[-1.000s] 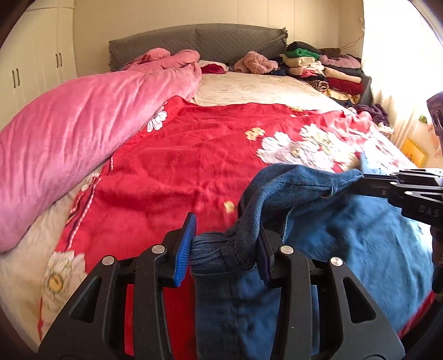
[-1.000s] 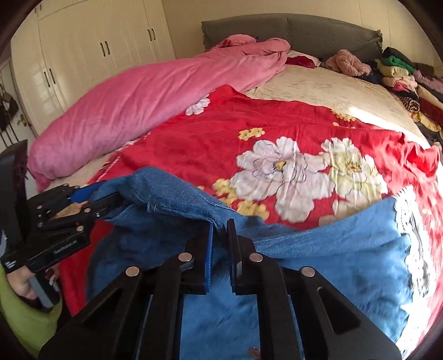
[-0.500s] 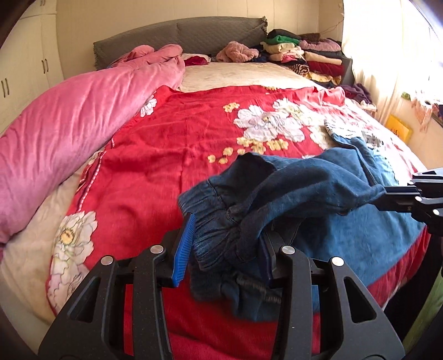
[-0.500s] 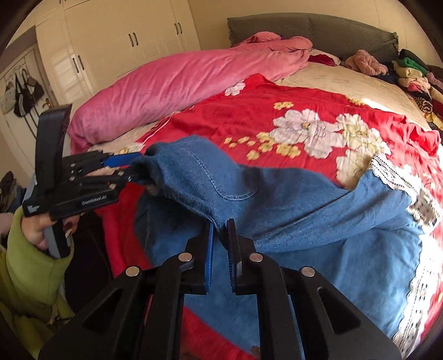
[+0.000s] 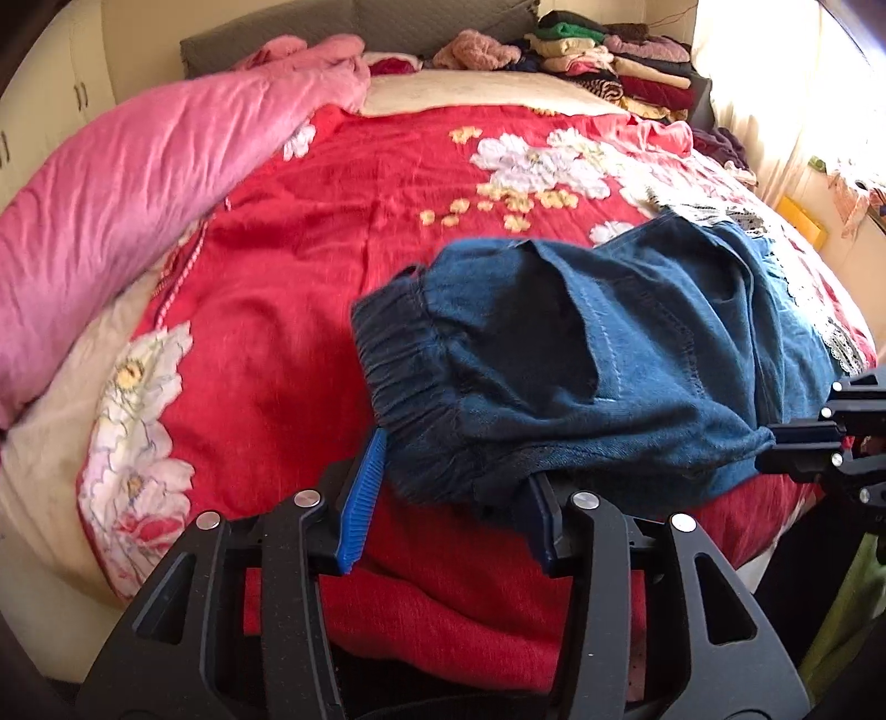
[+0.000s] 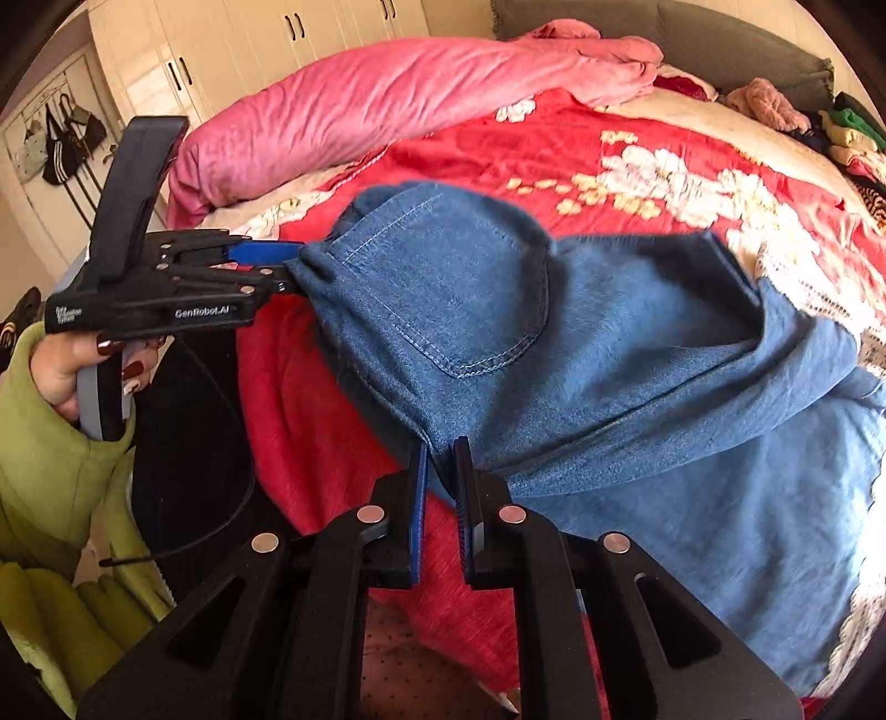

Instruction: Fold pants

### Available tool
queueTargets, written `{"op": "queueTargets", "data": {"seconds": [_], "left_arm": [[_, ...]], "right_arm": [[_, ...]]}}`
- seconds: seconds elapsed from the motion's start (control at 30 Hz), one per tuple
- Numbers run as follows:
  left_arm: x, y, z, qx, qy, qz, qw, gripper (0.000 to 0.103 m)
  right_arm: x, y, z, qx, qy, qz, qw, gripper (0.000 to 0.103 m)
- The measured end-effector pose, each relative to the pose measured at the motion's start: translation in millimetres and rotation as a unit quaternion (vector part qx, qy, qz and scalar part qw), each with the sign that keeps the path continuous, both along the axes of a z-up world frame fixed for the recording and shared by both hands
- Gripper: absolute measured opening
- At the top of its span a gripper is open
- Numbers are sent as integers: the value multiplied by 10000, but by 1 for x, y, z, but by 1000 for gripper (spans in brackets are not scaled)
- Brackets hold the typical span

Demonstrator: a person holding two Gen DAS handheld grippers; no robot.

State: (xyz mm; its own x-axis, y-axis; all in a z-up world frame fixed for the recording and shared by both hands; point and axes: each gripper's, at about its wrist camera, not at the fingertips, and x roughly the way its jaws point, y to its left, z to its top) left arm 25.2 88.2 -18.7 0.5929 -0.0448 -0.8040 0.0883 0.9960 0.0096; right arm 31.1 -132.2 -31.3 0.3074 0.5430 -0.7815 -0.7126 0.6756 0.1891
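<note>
The blue denim pants (image 5: 598,354) hang stretched between my two grippers above the near edge of the bed. My left gripper (image 5: 451,498) is shut on the bunched elastic waistband at one end; it also shows in the right wrist view (image 6: 288,266), pinching the cloth. My right gripper (image 6: 440,487) is shut on the waistband's other end and appears at the right edge of the left wrist view (image 5: 775,454). A back pocket (image 6: 443,288) faces the right camera. The pant legs (image 6: 747,498) trail away over the bed.
A red floral blanket (image 5: 343,232) covers the bed. A rolled pink duvet (image 5: 138,160) lies along its left side. A stack of folded clothes (image 5: 620,66) sits at the headboard. White wardrobes (image 6: 266,50) stand to the left.
Both grippers have pulled back toward the foot of the bed and lifted, drawing the waistband out taut between them. The pants have slid nearer over the blanket.
</note>
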Motion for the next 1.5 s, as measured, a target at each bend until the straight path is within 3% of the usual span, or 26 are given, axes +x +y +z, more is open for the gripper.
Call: {"op": "queueTargets", "data": {"seconds": [0.37, 0.57, 0.67, 0.8, 0.87, 0.97, 1.0, 1.13, 1.23, 1.4, 1.5], "left_arm": [[-24, 16, 18, -45, -20, 181, 9998, 47], [-35, 13, 45, -82, -363, 266, 9990, 45], [-28, -3, 52, -282, -472, 121, 9984, 39], [-10, -37, 33, -432, -211, -322, 9983, 34], [-3, -48, 17, -267, -41, -401, 9988, 34], [4, -56, -8, 567, 63, -289, 9980, 33], [5, -54, -14, 575, 128, -301, 9978, 33], [3, -44, -18, 277, 186, -291, 9990, 33], [3, -41, -18, 193, 167, -282, 9993, 33], [-1, -39, -19, 21, 114, -236, 9997, 33], [-6, -33, -7, -304, -86, -154, 9994, 33]], "right_arm": [[1, 3, -5, 69, 50, -62, 9999, 9], [4, 2, -9, 108, 128, -108, 9998, 10], [1, 3, -9, 108, 120, -45, 9999, 12], [-2, -1, -5, 192, 131, -17, 9997, 15], [-4, -5, -1, 278, 179, 14, 9995, 16], [-5, -13, 7, 363, 27, -108, 9993, 23], [-4, -17, 11, 407, -43, -209, 9989, 26], [6, -24, 13, 427, -177, -626, 9970, 38], [11, -21, 1, 330, 21, -720, 9969, 40], [12, -9, -30, -246, 396, -717, 9963, 44], [9, -13, -23, -92, 387, -689, 9968, 45]]}}
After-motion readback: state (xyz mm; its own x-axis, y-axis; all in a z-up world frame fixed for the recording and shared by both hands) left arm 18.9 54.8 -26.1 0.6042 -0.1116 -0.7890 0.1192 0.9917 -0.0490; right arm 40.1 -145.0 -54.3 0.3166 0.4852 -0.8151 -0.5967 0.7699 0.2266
